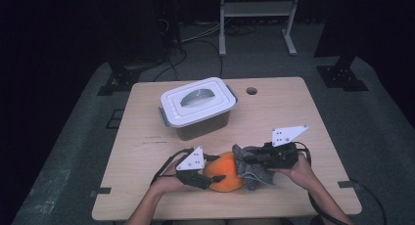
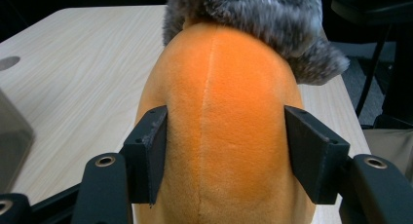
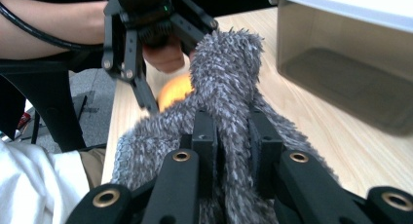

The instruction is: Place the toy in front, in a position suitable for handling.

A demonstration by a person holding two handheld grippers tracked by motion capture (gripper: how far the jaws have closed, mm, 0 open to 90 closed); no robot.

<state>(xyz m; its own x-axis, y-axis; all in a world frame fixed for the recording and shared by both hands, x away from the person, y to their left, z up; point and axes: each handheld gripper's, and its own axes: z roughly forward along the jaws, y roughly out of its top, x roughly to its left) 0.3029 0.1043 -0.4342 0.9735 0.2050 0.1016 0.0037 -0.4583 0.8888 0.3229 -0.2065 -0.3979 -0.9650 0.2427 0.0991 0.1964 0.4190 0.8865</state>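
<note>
**Inspector:** Start with the largest item.

**Assistant:** A pale wooden table with rounded corners and a round hole near its far edge. Its near edge is partly covered by the person's forearms. On its far half stands a grey translucent plastic storage box with a white clip-on lid. In the right gripper view the box is cut off at the top right and its contents cannot be made out.

**Inspector:** The worked items?

**Assistant:** A rounded orange plush toy lies near the table's front edge, at the middle. A shaggy grey fleece cloth touches its right side and drapes over that end. The toy's far end is hidden under the cloth, and in the right gripper view just a small orange patch shows behind the grey pile.

**Inspector:** The tools?

**Assistant:** The left gripper is clamped on the orange plush toy, one black pad pressed against each flank, jaws held partly apart by its bulk. The right gripper is pinched tight on a fold of the grey cloth, jaws nearly together. Its fingertips are buried in the fibres.

**Inspector:** Any brands, labels or writing?

**Assistant:** None legible. Faint dark marks on the tabletop left of centre are too small to read.
</note>
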